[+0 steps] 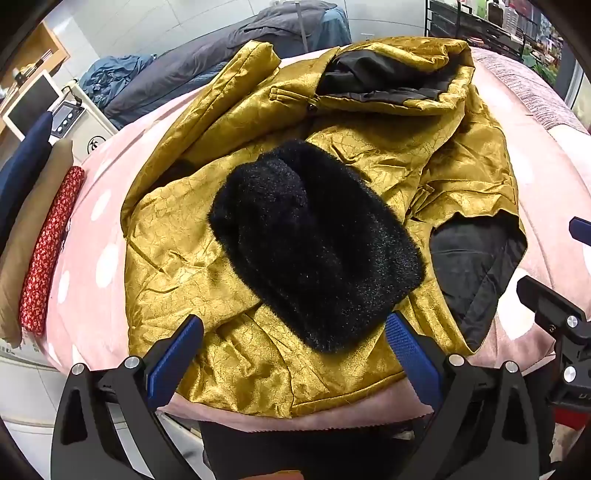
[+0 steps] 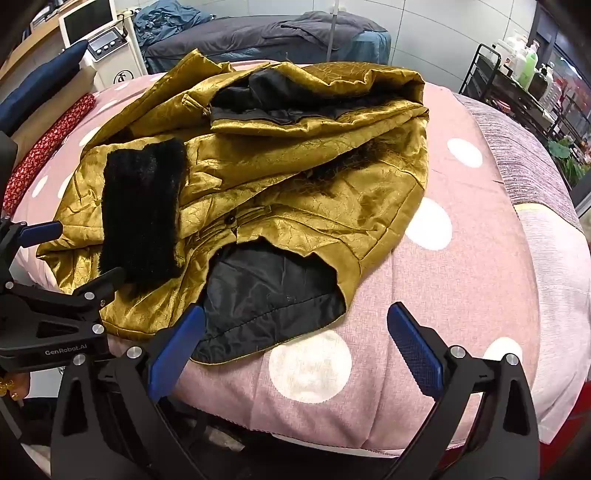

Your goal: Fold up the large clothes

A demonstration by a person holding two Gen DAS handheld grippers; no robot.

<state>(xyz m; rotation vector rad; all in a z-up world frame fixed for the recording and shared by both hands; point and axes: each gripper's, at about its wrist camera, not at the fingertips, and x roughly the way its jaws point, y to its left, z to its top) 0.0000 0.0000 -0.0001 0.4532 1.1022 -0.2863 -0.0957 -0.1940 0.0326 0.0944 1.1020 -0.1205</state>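
A crumpled gold jacket [image 1: 332, 155] with black lining lies spread on a pink bedspread with white dots [image 1: 92, 258]. A black fur piece [image 1: 314, 240] rests on top of it. My left gripper [image 1: 295, 354] hovers open over the jacket's near hem, just below the fur, gripping nothing. In the right wrist view the jacket [image 2: 295, 177] lies ahead and left, its black lining [image 2: 273, 291] showing at the near corner. My right gripper [image 2: 297, 347] stands open above that corner and the bedspread [image 2: 461, 295], with nothing between its pads. The left gripper [image 2: 74, 254] shows beside the fur [image 2: 140, 210].
Folded clothes, navy, tan and red floral [image 1: 48, 251], are stacked along the bed's left edge. A grey-covered bed [image 2: 277, 33] stands behind. A white machine with a display [image 2: 107, 48] is at the back left, and a black rack with bottles [image 2: 517, 62] at the back right.
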